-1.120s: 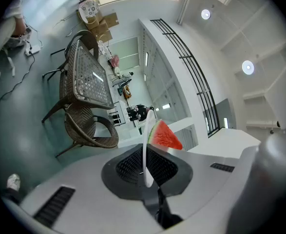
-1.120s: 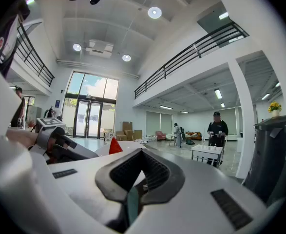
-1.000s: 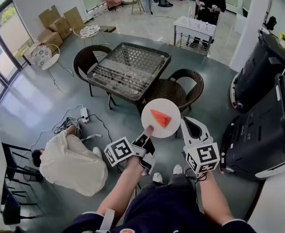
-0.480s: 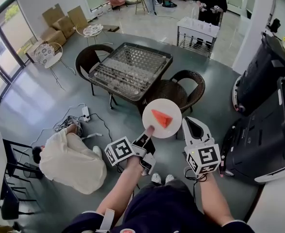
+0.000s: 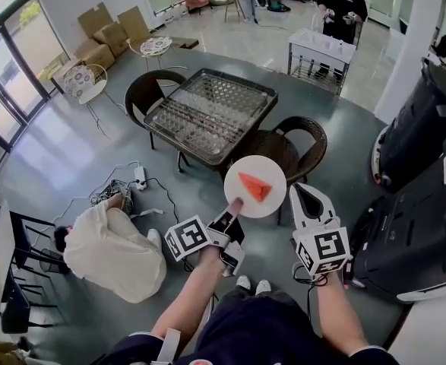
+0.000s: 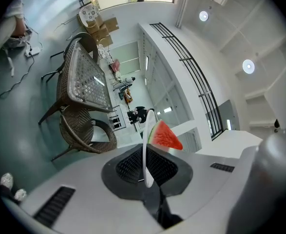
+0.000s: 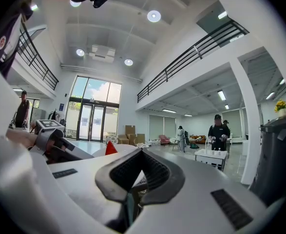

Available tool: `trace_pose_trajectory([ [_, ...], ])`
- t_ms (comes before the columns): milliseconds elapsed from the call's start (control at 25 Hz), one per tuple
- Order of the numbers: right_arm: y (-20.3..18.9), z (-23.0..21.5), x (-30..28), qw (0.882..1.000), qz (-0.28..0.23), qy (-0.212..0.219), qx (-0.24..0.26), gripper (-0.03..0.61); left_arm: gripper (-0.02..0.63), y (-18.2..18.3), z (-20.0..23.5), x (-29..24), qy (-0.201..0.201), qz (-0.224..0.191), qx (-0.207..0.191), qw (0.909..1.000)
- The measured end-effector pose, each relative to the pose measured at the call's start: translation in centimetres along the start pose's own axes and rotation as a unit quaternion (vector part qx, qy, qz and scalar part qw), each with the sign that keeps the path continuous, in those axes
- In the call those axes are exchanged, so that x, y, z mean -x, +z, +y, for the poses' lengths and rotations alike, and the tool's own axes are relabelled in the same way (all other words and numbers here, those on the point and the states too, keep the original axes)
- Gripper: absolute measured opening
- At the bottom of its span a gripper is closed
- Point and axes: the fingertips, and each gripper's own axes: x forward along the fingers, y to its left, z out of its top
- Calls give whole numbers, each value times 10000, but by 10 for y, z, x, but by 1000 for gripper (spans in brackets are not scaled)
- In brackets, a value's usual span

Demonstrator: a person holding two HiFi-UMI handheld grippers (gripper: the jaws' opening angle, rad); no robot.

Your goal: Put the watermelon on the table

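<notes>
Watermelon (image 5: 254, 186) is one red slice with a green rind. It lies loose in the middle of a white plate (image 5: 241, 175), up in the air. The plate is in front of the person, above a chair (image 5: 283, 147) and not yet over the table (image 5: 207, 109).

The left tongs (image 5: 232, 206) are pinched shut on the near edge of the plate. That one pinch holds up the whole plate. The right tongs (image 5: 298, 192) are closed too. They are just beside the right edge of the plate, and I see nothing held in them.

The slice looks light, soft and wet, so I think it would slide easily. Nothing keeps it on the plate. If the plate tips, the slice could slip off. Squeezing the slice could squash it, so it is better to hold the plate.

The plate looks stiff and thin. Held by one edge only, it could sag or turn. A good grip is deep on the rim, with the plate kept flat. The right tongs could take the far rim to help.
</notes>
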Motion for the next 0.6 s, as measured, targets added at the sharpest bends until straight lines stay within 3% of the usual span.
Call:
trace_pose_trajectory([
  [600, -13, -33, -74, 9997, 18, 220, 50, 3, 12, 46, 34, -48, 129, -259, 92, 9995],
])
